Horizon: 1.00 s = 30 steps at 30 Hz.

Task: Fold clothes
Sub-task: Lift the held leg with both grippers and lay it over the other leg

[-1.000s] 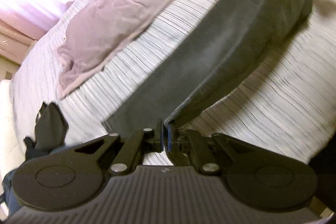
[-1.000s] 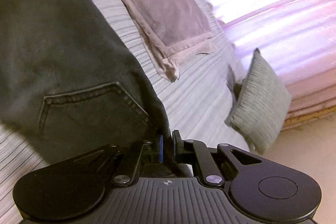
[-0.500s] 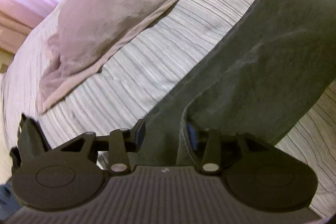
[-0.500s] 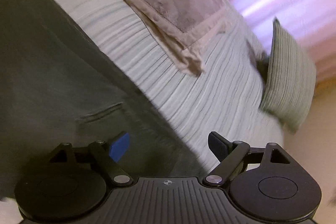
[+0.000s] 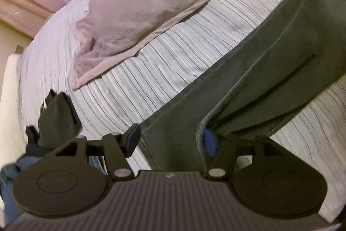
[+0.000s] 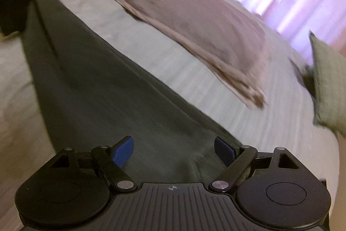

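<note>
While the dark trousers (image 5: pixel 248 70) lie stretched lengthwise on the striped bed (image 5: pixel 173 53), our left claw (image 5: pixel 170 140) and right claw (image 6: pixel 173 148) gape wide, holding nothing, so we judge a fresh grip comes next.

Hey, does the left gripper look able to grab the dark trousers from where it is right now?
Probably yes. The left tongs are open with the trousers' hem lying flat on the striped bedspread between the fingers, nothing in between.
</note>
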Tool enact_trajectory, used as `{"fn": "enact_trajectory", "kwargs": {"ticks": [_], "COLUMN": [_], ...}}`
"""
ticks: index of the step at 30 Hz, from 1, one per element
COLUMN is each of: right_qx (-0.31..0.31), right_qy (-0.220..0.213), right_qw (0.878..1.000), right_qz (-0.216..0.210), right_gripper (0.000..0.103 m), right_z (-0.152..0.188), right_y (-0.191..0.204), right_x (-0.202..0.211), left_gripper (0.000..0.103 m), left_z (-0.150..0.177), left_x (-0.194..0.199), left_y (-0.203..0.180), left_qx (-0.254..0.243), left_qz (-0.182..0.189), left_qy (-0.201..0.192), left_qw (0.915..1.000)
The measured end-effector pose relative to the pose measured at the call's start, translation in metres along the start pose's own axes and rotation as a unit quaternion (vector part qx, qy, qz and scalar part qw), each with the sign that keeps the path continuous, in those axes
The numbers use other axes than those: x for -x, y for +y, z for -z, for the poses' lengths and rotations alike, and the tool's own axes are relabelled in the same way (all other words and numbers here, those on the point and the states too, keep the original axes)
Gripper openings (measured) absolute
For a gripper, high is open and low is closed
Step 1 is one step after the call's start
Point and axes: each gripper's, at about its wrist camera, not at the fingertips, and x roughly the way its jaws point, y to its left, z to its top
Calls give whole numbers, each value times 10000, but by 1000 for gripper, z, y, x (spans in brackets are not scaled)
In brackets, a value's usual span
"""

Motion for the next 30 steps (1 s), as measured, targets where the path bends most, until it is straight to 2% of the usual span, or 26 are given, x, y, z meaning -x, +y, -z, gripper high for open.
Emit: {"fn": "enact_trajectory", "kwargs": {"ticks": [4, 6, 8, 12, 17, 22, 26, 28, 30], "right_qx": [130, 48, -34, -128, -478, -390, -286, -217, -179], "right_qy": [-212, -221, -229, -170, 161, 559, 831, 910, 939], "right_qw": [9996, 9997, 9997, 9998, 9987, 9977, 9961, 9956, 9954], "right_qz": [-125, -118, -110, -25, 63, 46, 15, 26, 31], "right_gripper": [84, 84, 84, 84, 84, 84, 84, 84, 84], "right_z": [-14, -21, -28, -44, -64, -80, -84, -87, -91], "right_y": [18, 27, 35, 59, 91, 133, 155, 162, 165], "right_x": [4, 3, 1, -4, -18, -33, -45, -50, -51], "left_gripper": [59, 58, 51, 52, 55, 53, 52, 46, 18], "left_z": [1, 1, 1, 6, 36, 58, 72, 79, 82], "left_x": [6, 9, 13, 15, -32, -89, -124, -142, -146], "left_y": [21, 32, 42, 62, 68, 42, 43, 45, 48], "left_qx": [-47, -71, -94, -90, 118, -336, 235, 567, 784], "left_qz": [-140, -210, -280, -353, 312, 1022, 1569, 1841, 1935], "left_qy": [3, 4, 6, -10, -138, -160, -1, 78, 115], "left_qw": [9999, 9998, 9996, 9993, 9993, 9941, 9873, 9812, 9779]}}
